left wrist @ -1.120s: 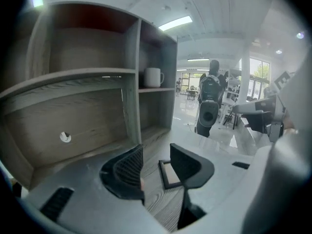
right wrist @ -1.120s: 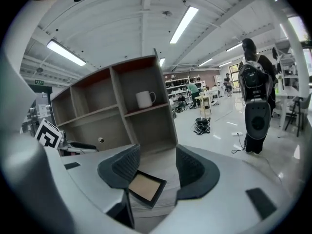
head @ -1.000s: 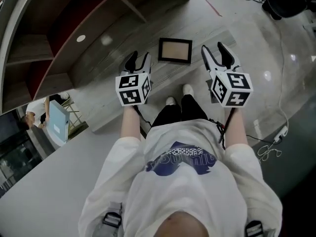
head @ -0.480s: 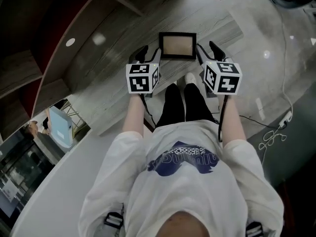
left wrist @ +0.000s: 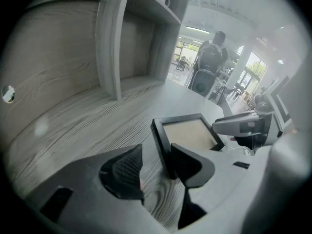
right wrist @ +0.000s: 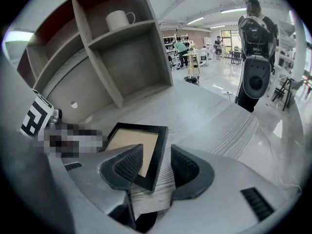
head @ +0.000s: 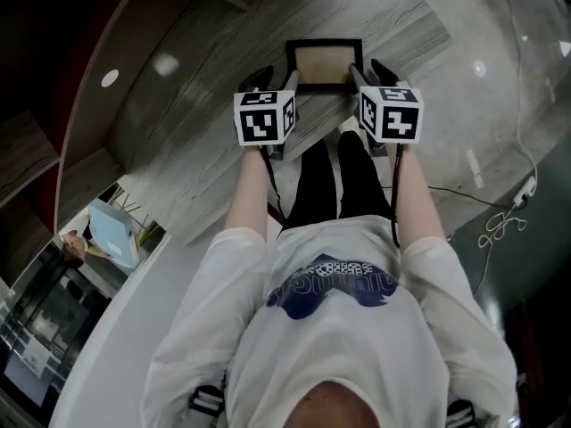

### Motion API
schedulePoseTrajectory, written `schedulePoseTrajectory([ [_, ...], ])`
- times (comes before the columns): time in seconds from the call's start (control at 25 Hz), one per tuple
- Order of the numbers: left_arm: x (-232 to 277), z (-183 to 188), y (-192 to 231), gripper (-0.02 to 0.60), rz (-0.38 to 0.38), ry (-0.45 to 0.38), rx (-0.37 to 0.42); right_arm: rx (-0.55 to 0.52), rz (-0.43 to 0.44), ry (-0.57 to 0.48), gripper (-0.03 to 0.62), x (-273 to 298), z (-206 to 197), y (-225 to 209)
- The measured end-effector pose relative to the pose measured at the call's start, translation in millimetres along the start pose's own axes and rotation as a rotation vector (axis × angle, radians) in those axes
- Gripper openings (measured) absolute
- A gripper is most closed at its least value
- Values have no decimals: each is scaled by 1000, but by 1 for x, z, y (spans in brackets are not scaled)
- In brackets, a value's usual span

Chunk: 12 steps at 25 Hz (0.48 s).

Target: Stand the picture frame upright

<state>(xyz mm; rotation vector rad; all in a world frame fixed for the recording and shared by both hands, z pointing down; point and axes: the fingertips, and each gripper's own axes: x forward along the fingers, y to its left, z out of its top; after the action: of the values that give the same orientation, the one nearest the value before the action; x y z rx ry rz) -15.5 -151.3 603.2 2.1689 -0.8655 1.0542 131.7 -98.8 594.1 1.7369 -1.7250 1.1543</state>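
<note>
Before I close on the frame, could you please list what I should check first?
1. The frame lies flat on the wood surface, not yet stood up: ok.
2. The left gripper has its jaws apart, just opened wider; the frame's left edge shows in the gap, untouched: ok.
3. The right gripper has its jaws apart, though they have just been closing; the frame's right edge sits between them, pads not pressing: ok.
4. The grippers flank opposite sides of the frame: ok.
5. The frame's underside, for how it will stand: cannot tell, hidden.
</note>
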Motion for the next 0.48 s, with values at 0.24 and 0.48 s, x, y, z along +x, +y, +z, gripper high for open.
schedulePoseTrajectory([
  [0.24,5,0,1,172,-15,2,-31,-17,-31,15,163,13,-3,-1],
  [0.48,4,3,-2,171,-27,13,-26,-20,-47,33,152,16,-5,-1],
])
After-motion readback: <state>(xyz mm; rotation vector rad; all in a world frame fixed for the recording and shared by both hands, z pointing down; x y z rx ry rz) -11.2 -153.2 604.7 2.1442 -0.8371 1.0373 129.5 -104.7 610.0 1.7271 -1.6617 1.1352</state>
